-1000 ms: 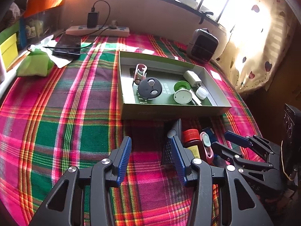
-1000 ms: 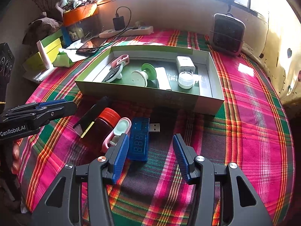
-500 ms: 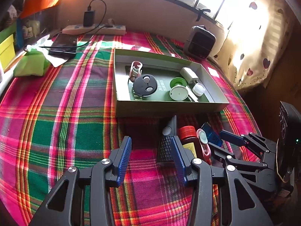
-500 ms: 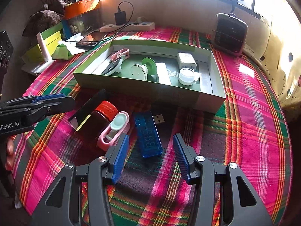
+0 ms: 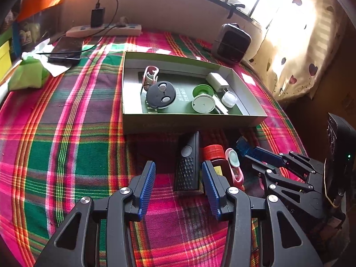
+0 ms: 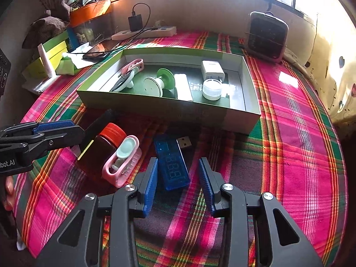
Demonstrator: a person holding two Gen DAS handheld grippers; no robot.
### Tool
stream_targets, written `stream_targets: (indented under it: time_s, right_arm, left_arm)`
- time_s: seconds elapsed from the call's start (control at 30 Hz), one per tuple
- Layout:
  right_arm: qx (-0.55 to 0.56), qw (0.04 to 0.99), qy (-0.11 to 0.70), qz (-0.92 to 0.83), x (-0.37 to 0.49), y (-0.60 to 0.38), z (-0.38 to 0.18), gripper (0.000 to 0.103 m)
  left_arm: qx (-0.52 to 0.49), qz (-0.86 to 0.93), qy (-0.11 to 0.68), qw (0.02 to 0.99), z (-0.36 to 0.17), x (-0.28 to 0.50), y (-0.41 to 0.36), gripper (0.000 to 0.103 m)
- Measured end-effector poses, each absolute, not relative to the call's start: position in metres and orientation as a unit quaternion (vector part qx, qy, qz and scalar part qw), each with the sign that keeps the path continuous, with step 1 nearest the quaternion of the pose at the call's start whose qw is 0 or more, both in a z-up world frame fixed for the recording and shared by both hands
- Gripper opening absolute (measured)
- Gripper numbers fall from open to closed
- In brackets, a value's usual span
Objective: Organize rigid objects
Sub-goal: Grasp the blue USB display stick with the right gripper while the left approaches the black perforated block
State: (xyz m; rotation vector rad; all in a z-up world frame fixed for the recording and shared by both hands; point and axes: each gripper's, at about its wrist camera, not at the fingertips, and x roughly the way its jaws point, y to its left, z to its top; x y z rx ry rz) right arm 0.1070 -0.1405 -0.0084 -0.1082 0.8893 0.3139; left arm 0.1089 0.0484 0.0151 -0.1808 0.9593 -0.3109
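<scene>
right tool closing around blue usb meter, not yet gripping.

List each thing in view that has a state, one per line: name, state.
Box: open, lidless, partly filled.
USB meter: flat on the cloth, between the right tool's pads, display unlit.
Right tool: jaws just closing, a gap still on the meter's right side.
Left tool: open around the torch, not touching.
Torch: lying flat, off.
Bottle: on its side, capped.
Phone: plugged in, screen dark.
</scene>
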Motion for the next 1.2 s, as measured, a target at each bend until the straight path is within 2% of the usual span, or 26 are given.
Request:
stream_targets:
  time_s: [0.27,1.2]
  right_arm:
    - [-0.038,0.89,0.426,0.157,0.108,-0.147,-0.008,0.024]
    - [-0.027,0.89,0.425,0.161,0.108,-0.152,-0.009,0.024]
  left_arm:
    - [-0.075,-0.147,0.467,0.869,0.011,0.116,0.041,0.043]
    - [-0.047,-0.124,0.465,0.875,0.007,0.127,0.038,0.043]
